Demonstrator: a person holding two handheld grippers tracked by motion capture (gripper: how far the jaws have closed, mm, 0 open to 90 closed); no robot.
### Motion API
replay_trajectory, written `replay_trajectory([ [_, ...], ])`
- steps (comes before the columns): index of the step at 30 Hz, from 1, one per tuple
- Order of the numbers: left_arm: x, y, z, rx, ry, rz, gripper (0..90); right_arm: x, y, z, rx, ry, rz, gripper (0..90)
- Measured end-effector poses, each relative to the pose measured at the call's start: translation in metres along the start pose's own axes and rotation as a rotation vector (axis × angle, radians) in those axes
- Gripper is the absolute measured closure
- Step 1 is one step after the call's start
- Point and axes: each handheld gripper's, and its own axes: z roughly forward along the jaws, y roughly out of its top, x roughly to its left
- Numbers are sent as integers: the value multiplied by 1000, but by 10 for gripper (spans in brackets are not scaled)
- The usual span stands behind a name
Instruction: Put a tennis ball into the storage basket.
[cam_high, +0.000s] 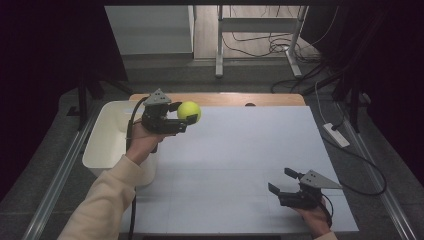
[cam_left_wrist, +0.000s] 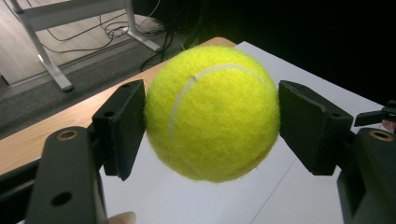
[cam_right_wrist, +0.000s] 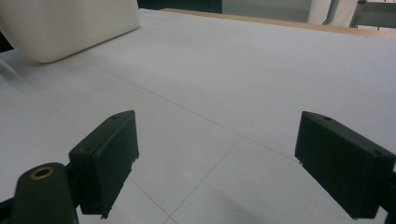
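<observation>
Quick count: one tennis ball (cam_high: 189, 111), one white bin (cam_high: 107, 140), one table (cam_high: 240, 165) under a white mat, and two grippers, left gripper (cam_high: 186, 118) plus right gripper (cam_high: 281, 181).

The fuzzy yellow-green tennis ball (cam_high: 189, 111), white seam showing, hangs clamped in mid-air above the table's (cam_high: 240, 165) far left corner.

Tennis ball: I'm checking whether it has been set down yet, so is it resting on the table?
No, the tennis ball sits clamped in the left tongs, above the table.
</observation>
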Motion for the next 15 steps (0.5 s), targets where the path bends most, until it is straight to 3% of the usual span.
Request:
replay_trajectory([
  [15,12,-5,-15,-10,41,-22,278,0,0,0,-1,-2,2,136],
])
